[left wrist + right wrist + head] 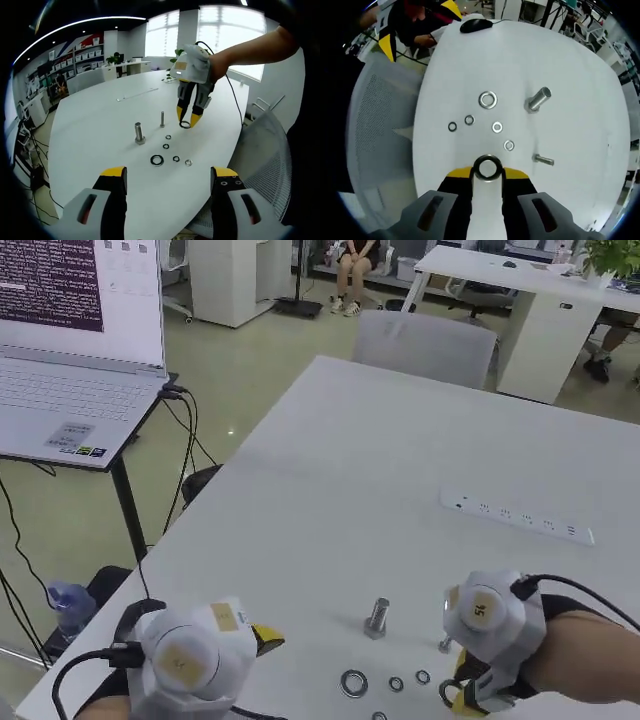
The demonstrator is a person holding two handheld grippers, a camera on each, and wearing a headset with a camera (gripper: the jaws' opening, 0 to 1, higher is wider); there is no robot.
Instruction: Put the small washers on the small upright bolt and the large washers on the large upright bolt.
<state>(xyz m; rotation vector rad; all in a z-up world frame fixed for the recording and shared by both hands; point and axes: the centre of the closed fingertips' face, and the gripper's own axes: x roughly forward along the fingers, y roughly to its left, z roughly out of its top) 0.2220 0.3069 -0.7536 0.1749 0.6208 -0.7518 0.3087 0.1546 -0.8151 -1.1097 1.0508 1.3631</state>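
Nothing looks threaded yet, though the views are small: the right gripper (188, 119) clamps one large steel ring washer (476, 168), a second large washer (488, 99) and four small steel washers (497, 127) lie by the thick upright steel bolt (538, 99) and thin upright steel bolt (543, 160), left gripper (169, 172) empty, jaws apart

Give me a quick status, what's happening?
Right tongs shut on large washer. Left tongs open, empty. Large bolt, small bolt bare. Path clear.
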